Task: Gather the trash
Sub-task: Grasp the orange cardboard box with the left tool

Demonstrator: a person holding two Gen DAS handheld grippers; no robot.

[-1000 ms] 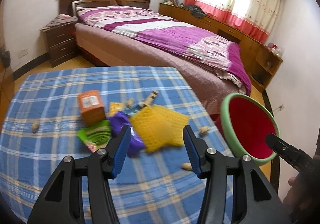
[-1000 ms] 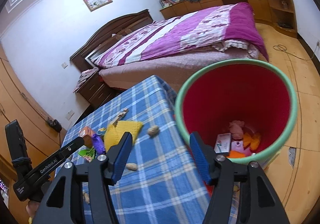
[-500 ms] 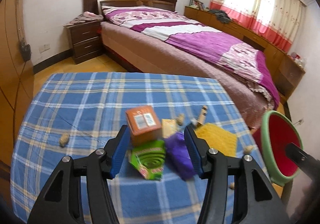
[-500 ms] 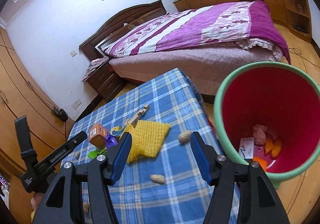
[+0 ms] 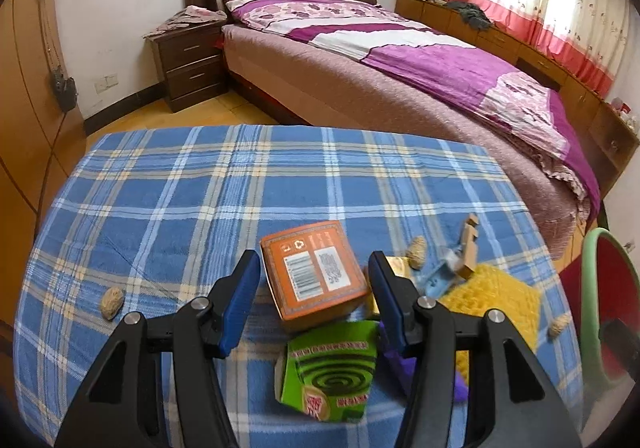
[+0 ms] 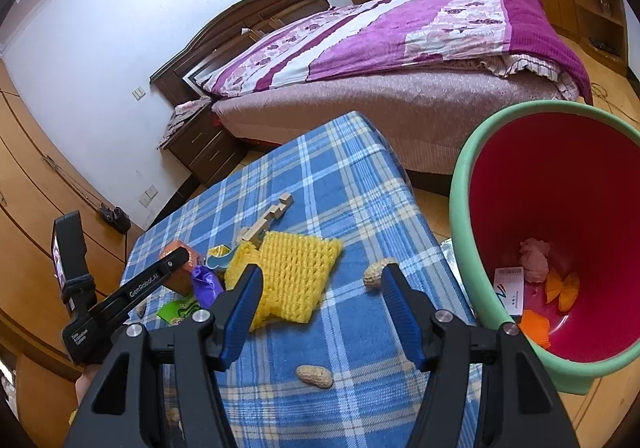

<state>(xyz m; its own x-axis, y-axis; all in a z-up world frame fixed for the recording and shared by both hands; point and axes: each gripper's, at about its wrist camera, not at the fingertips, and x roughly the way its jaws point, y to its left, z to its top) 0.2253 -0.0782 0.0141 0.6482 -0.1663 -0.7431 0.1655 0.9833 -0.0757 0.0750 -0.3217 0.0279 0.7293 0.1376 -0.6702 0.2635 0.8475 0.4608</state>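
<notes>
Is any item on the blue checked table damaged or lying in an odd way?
Yes. The green box looks crushed and torn open, and the orange box sits tilted, partly on it. Peanut shells lie scattered.

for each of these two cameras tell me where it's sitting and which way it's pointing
Left wrist: rides the left tool, looking down over the plaid table toward the bed; its open blue fingers frame the orange box.
Right wrist: rides the right tool, facing the table's edge and the red bin; the left tool shows at left, with a bit of the hand holding it.
Shared: orange box, yellow foam net, bin, bed.
</notes>
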